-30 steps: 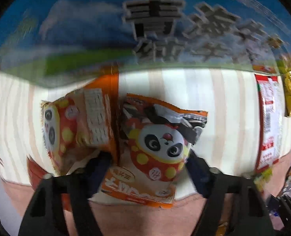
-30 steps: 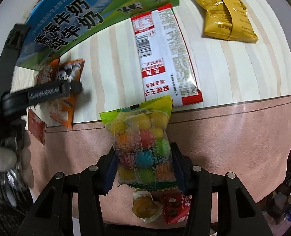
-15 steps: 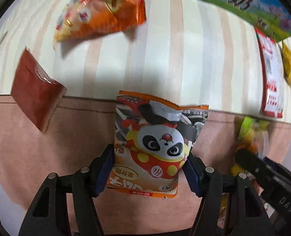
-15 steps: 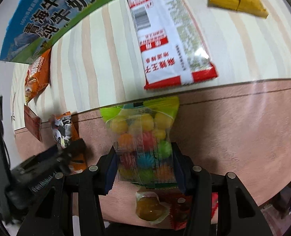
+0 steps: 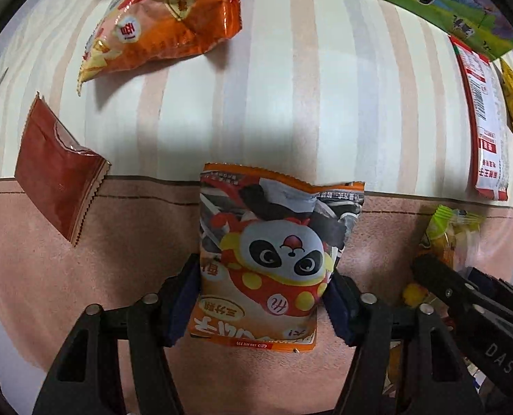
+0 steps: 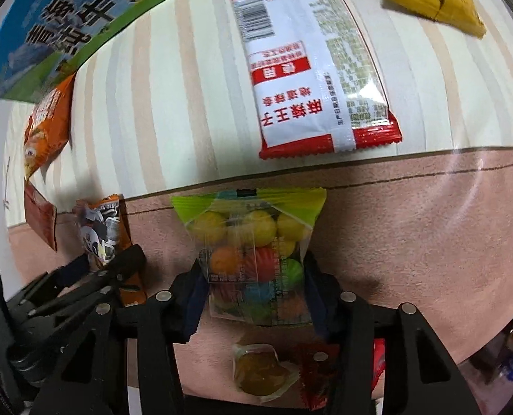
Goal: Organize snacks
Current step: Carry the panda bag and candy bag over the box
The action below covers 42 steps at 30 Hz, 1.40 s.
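Our left hand-held gripper (image 5: 263, 294) clamps the panda snack packet (image 5: 273, 259), its jaws having just been closing on it, long axis pointing away from us. Our right hand-held gripper (image 6: 253, 294) pinches the candy-ball bag (image 6: 253, 256) likewise. Both hang above the pink tabletop (image 6: 412, 228), the striped cloth (image 6: 187, 86) farther off.

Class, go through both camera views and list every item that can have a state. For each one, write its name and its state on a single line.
Panda snack bag: sealed, gripped by left gripper.
Candy ball bag: sealed, gripped by right gripper.
Orange chip bag: sealed, lying flat.
Red packet: sealed, lying flat.
White and red packet: sealed, lying flat.
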Tool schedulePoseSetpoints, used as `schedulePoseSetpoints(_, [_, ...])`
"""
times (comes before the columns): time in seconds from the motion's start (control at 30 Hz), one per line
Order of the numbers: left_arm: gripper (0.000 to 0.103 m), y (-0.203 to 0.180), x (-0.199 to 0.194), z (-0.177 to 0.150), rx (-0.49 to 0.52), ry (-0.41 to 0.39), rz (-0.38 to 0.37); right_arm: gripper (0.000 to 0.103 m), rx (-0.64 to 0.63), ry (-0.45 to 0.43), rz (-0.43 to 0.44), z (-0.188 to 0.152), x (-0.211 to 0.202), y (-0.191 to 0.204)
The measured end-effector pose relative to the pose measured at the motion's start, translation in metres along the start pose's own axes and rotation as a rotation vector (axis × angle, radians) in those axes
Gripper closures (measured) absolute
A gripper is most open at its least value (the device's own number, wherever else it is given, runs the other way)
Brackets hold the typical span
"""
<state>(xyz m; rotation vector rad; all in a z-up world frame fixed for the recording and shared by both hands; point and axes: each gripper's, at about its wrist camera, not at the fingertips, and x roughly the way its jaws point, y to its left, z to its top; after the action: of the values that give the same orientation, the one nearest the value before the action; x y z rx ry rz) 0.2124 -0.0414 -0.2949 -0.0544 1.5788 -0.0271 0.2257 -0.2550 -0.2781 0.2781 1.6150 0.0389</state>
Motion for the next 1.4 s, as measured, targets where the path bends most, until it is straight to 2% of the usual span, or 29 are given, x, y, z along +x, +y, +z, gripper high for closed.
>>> schedulePoseSetpoints(0.03, [0.047, -0.002, -0.003, -0.002, 0.004, -0.006, 0.001, 0.052, -0.003, -0.007, 0.0, -0.003, 0.0, 0.004])
schedulePoseSetpoints(0.07, [0.048, 0.014, -0.011, -0.007, 0.006, -0.01, -0.003, 0.052, -0.009, -0.012, 0.001, -0.005, -0.002, 0.008])
schedulePoseSetpoints(0.2, [0.049, 0.013, -0.032, -0.014, 0.005, -0.034, -0.036, 0.054, -0.017, -0.029, 0.034, -0.013, -0.015, 0.012])
schedulePoseSetpoints(0.43, [0.049, 0.016, -0.115, -0.012, -0.003, -0.157, -0.142, 0.054, -0.038, -0.123, 0.161, -0.016, -0.085, 0.03])
schedulePoseSetpoints(0.63, [0.049, 0.023, -0.204, 0.032, 0.004, -0.297, -0.236, 0.054, -0.095, -0.27, 0.263, 0.021, -0.171, 0.059])
schedulePoseSetpoints(0.77, [0.049, 0.034, -0.239, 0.092, 0.01, -0.353, -0.229, 0.054, -0.146, -0.361, 0.269, 0.078, -0.217, 0.067])
schedulePoseSetpoints(0.83, [0.049, 0.041, -0.242, 0.123, 0.0, -0.336, -0.225, 0.054, -0.162, -0.379, 0.249, 0.104, -0.223, 0.078])
schedulePoseSetpoints(0.9, [0.049, 0.043, -0.235, 0.162, -0.014, -0.286, -0.226, 0.054, -0.167, -0.367, 0.229, 0.14, -0.219, 0.091])
schedulePoseSetpoints(1.0, [0.049, 0.046, -0.208, 0.204, -0.036, -0.181, -0.222, 0.054, -0.163, -0.334, 0.199, 0.172, -0.204, 0.103])
schedulePoseSetpoints(1.07, [0.049, 0.047, -0.189, 0.221, -0.05, -0.125, -0.209, 0.054, -0.163, -0.298, 0.171, 0.192, -0.186, 0.111])
schedulePoseSetpoints(1.23, [0.049, 0.048, -0.149, 0.245, -0.077, -0.03, -0.202, 0.054, -0.158, -0.226, 0.129, 0.212, -0.145, 0.119])
schedulePoseSetpoints(1.4, [0.049, 0.046, -0.123, 0.246, -0.077, 0.021, -0.19, 0.054, -0.151, -0.161, 0.118, 0.219, -0.112, 0.115])
